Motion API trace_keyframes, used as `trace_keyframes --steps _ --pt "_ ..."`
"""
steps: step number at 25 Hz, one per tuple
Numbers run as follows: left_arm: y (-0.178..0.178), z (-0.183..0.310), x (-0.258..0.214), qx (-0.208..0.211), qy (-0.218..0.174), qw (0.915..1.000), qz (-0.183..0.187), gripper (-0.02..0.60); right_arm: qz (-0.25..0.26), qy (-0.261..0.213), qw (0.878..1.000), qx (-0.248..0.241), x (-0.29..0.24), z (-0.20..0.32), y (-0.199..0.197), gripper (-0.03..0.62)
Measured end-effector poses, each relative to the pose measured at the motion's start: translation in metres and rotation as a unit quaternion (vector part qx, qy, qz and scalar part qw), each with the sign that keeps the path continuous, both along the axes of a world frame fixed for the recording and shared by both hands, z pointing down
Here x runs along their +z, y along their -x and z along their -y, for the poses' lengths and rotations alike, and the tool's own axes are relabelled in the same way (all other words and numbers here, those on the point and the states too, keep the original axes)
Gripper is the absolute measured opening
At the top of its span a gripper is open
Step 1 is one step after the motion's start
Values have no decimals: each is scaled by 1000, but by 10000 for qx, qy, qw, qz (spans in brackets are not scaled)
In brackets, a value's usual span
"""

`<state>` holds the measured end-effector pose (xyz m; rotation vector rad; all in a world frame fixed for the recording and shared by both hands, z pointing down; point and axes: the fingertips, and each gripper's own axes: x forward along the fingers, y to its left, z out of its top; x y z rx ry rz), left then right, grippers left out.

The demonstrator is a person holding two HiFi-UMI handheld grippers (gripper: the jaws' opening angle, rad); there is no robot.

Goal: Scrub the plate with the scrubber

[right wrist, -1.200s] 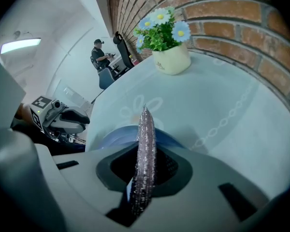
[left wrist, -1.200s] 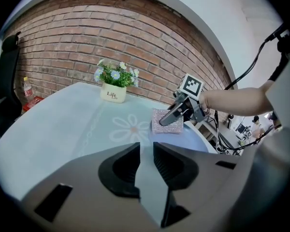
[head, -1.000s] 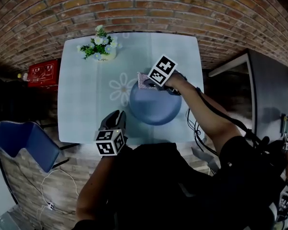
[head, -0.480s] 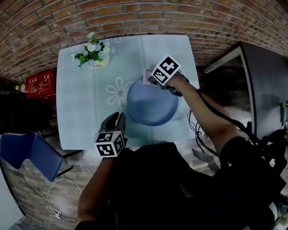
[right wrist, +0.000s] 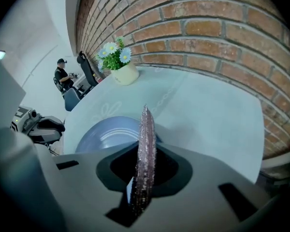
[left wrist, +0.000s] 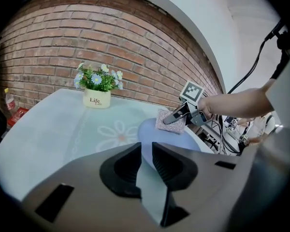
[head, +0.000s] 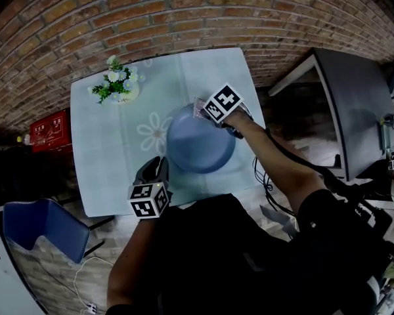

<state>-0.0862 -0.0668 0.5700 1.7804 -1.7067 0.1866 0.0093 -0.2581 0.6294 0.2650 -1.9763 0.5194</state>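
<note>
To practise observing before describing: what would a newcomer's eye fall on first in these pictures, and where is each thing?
The round blue plate at the middle of the pale table draws the eye first, with the right gripper shut on a glittery pink scrubber at its far rim. Next comes the pot of flowers at the table's far left corner, before the brick wall.

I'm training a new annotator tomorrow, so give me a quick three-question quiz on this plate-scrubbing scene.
1. True or false: the right gripper is shut on the scrubber.
2. The plate is: A red, B blue, C white.
3. What stands at the far left corner of the table in the head view?

Key: 1 true. 2 B. 3 the flower pot.
</note>
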Motion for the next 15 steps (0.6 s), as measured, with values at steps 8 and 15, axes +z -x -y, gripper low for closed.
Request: trace_keyframes --steps 8,15 --pt "8 8 -14 200 -161 9996 88 50 421 -75 9990 125 -24 -32 -2 64" --pt "8 21 -23 478 -320 9983 45 18 883 -365 9935 610 -56 -46 -18 64"
